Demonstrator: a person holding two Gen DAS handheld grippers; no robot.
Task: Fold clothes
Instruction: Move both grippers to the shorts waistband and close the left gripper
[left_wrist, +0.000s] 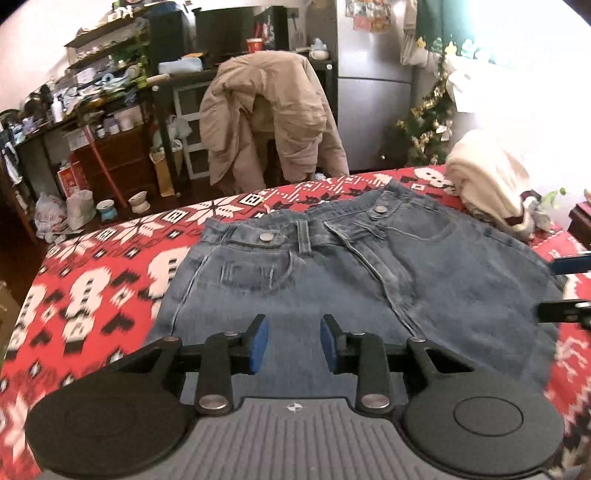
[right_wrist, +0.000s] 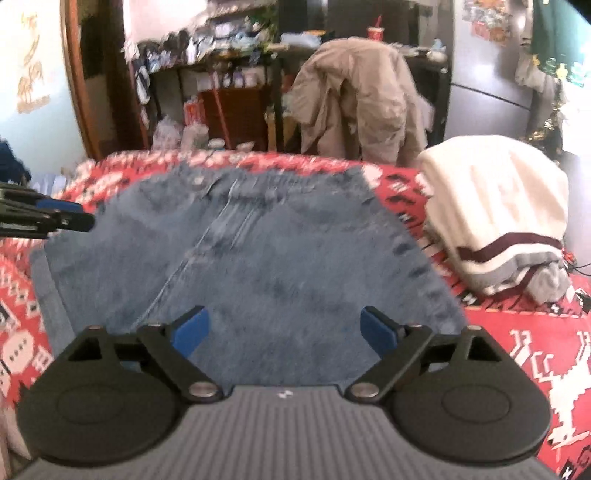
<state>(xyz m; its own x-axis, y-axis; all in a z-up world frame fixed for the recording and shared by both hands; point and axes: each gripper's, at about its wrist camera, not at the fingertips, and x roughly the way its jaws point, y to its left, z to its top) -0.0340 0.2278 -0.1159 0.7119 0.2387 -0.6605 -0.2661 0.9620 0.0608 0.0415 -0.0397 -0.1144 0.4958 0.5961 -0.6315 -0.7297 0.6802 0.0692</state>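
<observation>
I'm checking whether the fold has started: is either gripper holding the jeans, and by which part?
Neither. The left gripper and right gripper are open above the jeans, gripping nothing.

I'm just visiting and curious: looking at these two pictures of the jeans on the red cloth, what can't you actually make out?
- Jeans: the legs are hidden below the left gripper body, left wrist view.
- Jeans' waistband: smeared by motion blur, right wrist view.
- Cream garment: bundled, type unclear; washed out by glare in the left view.
- Shelf clutter: too small.
</observation>
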